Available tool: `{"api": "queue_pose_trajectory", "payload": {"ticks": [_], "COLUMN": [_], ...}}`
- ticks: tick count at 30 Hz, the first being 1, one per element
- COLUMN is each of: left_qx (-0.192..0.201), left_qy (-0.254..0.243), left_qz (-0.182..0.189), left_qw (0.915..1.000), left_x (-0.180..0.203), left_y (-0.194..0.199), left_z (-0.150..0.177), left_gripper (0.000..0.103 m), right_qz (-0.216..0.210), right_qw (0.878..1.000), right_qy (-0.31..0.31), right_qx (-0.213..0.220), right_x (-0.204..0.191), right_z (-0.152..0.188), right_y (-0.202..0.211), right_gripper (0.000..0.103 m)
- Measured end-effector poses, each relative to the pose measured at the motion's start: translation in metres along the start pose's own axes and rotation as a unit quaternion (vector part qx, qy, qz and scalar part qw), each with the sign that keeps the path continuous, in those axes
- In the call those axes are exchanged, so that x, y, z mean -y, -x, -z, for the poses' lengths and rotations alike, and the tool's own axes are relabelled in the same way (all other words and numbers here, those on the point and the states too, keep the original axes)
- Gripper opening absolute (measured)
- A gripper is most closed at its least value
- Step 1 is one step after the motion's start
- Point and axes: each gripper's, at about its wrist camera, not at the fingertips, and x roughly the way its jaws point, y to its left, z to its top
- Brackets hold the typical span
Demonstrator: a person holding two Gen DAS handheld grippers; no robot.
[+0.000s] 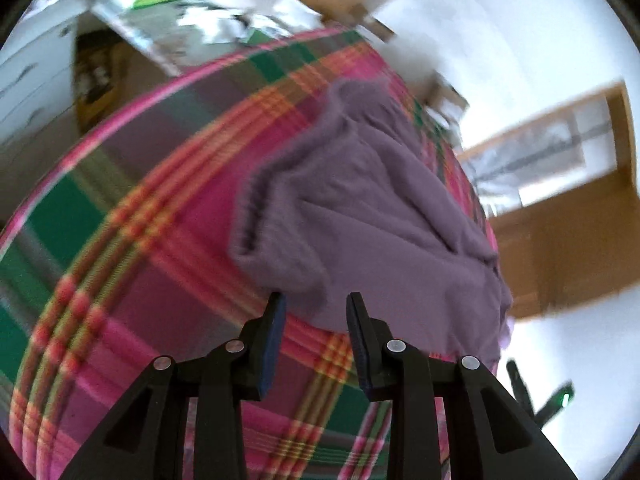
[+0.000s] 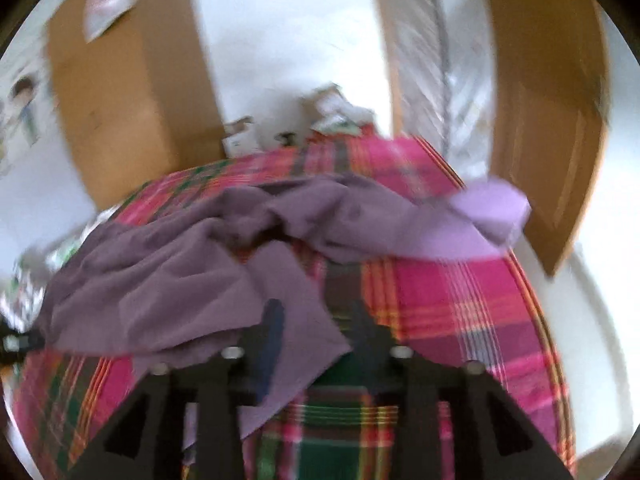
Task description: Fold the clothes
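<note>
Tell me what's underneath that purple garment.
The purple garment lies crumpled on a pink, green and orange plaid cloth that spreads out beyond it. Whatever the cloth covers is hidden, and so is anything tucked inside the garment's folds.

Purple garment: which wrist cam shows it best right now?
Left wrist. The purple garment lies crumpled on the plaid cover, nearly whole in frame and fairly sharp, beyond the open left tongs. The right wrist view is motion-blurred; there the garment drapes over the right tongs, hiding one finger.
</note>
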Motion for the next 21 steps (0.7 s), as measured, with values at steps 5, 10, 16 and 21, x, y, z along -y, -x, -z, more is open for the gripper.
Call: {"api": "queue_pose_trajectory", "payload": {"ticks": [5, 10, 16, 21], "left_qx": [0.023, 0.040, 0.042, 0.039], "left_qy": [0.045, 0.070, 0.083, 0.083], "left_qz": [-0.014, -0.020, -0.013, -0.004], "left_qw": [0.9986, 0.9965, 0.9956, 0.9958], "left_x": [-0.023, -0.034, -0.037, -0.031], "left_y": [0.012, 0.020, 0.019, 0.011], "left_z": [-0.003, -0.004, -0.006, -0.009], "left_gripper": [0.032, 0.032, 0.032, 0.032], "right_qz": [0.011, 0.069, 0.060, 0.052], "right_qw": [0.995, 0.980, 0.973, 0.972], "right_qy": [0.099, 0.184, 0.224, 0.227], "right_qx": [-0.005, -0.010, -0.008, -0.004], "right_x": [-0.029, -0.044, -0.056, -0.065], "right_z": [0.001, 0.010, 0.013, 0.007], "right_y": [0.000, -0.008, -0.007, -0.016], "right_gripper": [0.042, 0.044, 0.046, 0.047]}}
